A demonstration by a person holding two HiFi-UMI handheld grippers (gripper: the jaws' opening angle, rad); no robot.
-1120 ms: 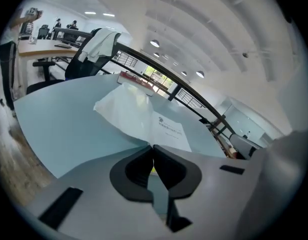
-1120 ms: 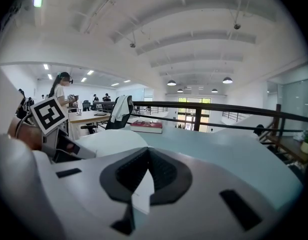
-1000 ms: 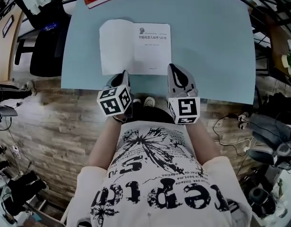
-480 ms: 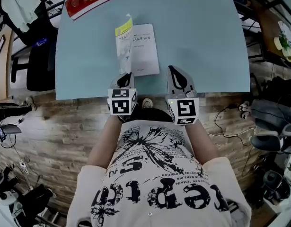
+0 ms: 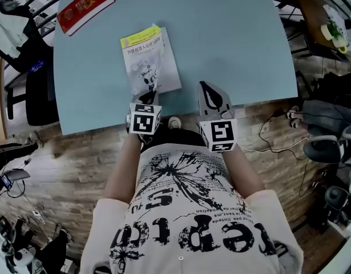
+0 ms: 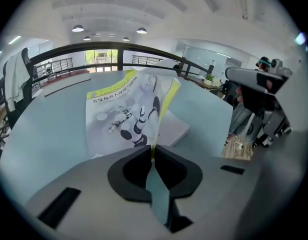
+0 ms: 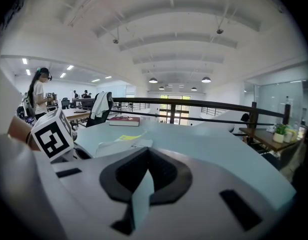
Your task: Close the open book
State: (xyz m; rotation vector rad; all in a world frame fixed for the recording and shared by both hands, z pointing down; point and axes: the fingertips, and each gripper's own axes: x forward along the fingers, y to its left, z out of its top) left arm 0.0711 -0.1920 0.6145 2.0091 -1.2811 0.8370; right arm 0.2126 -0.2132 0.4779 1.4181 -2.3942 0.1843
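Shows a book lying near the front edge of a light-blue table, front cover tilted just above the pages. Shows the left gripper nipping the cover's yellow edge, jaws beginning to part, and the right gripper beside it, closed on nothing.

White tee, black print; left tool, right tool grey, black-lined, black-white marker cubes.

Left gripper opening on cover, right closed
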